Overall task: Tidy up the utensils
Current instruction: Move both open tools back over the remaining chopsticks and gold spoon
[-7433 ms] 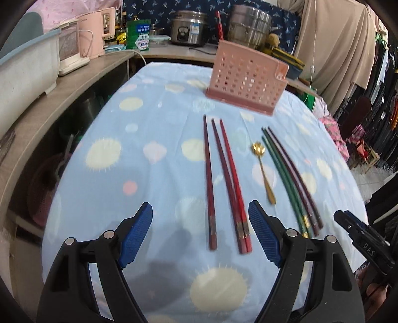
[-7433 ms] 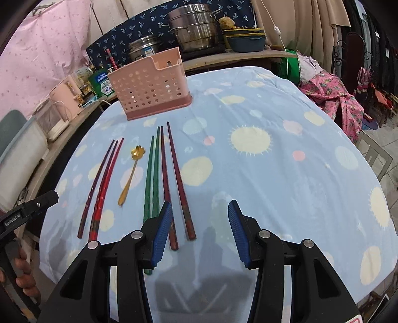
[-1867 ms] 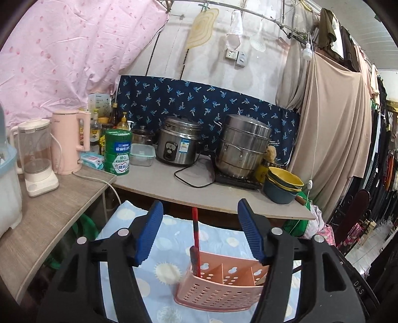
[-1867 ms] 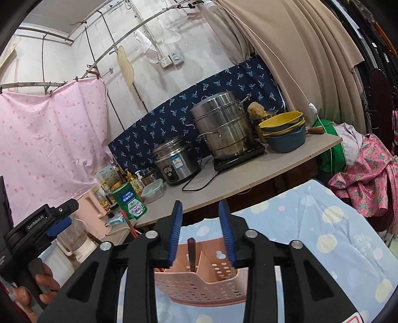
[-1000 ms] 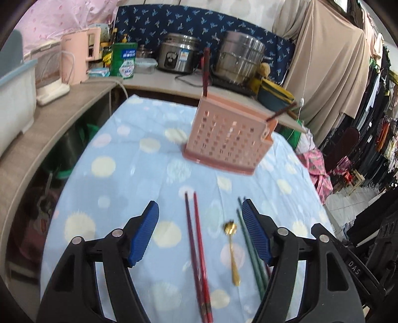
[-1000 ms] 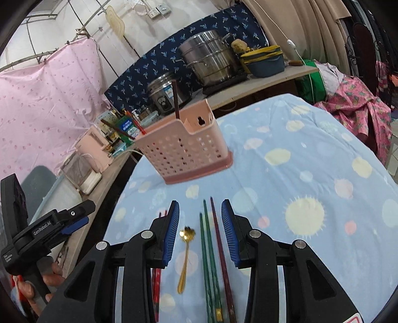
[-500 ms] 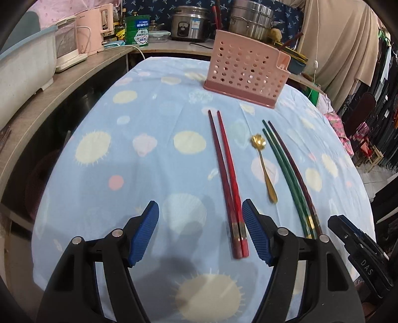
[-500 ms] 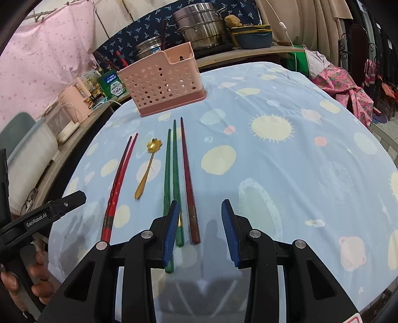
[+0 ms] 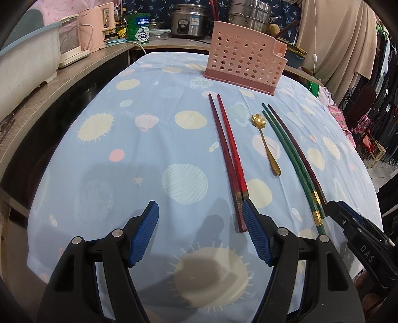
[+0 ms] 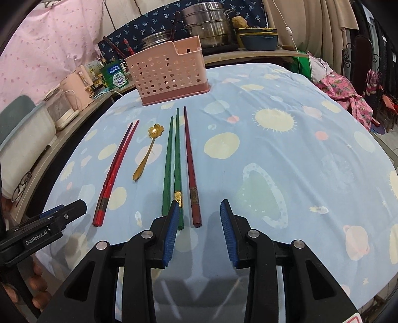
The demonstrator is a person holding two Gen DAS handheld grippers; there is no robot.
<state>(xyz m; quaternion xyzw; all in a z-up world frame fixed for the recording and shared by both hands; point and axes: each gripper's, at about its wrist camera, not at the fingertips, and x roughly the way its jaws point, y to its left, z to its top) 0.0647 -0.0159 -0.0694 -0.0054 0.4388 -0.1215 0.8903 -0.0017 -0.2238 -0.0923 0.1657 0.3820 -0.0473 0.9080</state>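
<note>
Two grippers are held low over the near edge of a desk (image 9: 104,154) covered with a pale blue spotted cloth. The left gripper (image 9: 200,231) is seen with its blue-padded jaws spread wide and nothing between them; its right pad sits just beside the near ends of the red chopsticks (image 9: 230,159). The right gripper (image 10: 199,224) is likewise parted and empty, with its left pad just over the near end of the green chopsticks (image 10: 173,164) and the near end of a dark red chopstick (image 10: 190,161) lying just ahead of the gap.

Five chopsticks and a spoon are laid out on the cloth, roughly parallel and pointing towards a basket (image 9: 245,58). From the left they are arranged as the red pair, lying against each other; a gold spoon (image 9: 266,144) with a flower-shaped bowl at the far end; the green pair; and the single dark red stick just beside the green ones. The spoon is set apart from the sticks on both sides.

The pink perforated basket is stood upright at the far side of the desk, beyond the tips of the utensils. Chopstick ends (image 10: 117,49) are seen rising behind it in the right wrist view. Pots (image 10: 207,23) and a pink kettle (image 9: 93,31) are ranged on a counter behind.
</note>
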